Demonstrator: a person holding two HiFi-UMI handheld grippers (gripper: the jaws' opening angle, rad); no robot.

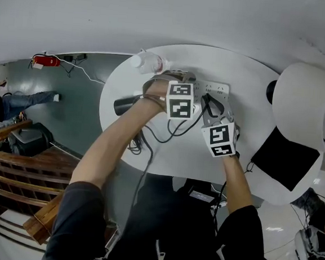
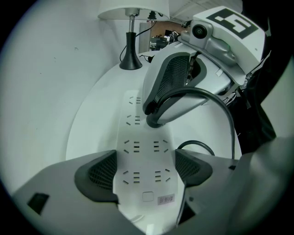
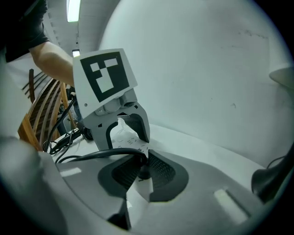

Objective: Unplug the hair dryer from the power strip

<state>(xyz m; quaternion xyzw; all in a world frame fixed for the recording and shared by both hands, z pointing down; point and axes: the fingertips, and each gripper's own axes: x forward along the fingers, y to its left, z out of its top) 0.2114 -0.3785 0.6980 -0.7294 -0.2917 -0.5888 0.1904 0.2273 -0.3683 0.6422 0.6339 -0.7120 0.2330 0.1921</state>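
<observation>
Left tool [image 2: 146,169] is clamped across the power strip [image 2: 138,137], one pad on each long edge, near the end with the switch and label. The strip lies flat on the white round tabletop [image 1: 244,71], with its long axis running straight away from the left tool toward the lamp base [image 2: 131,59].

Right tool [image 3: 144,160] is closed on the hair dryer's plug [image 3: 143,174], and the black cord [image 3: 98,155] arcs out of the jaws to the side. In the left gripper view the plug sits further down the strip, past the left tool's pads, in the right-hand socket row. It is touching the strip face and looks seated, though how deep the pins go can't be told.

The hair dryer [image 1: 125,104] is off on the person's left side of the tabletop, near a clear bottle [image 1: 147,62] and well apart from the strip.

Key relation: the plug stands upright on the strip face, so the pull is likely straight up, square to the strip's long axis. The right tool is the one on the plug, and the left only braces the strip down. The two tools are close together over the strip, so a tilted pull risks levering the strip up or bumping the left tool. Step in hand: pull-out about to happen, unplug not yet done.
</observation>
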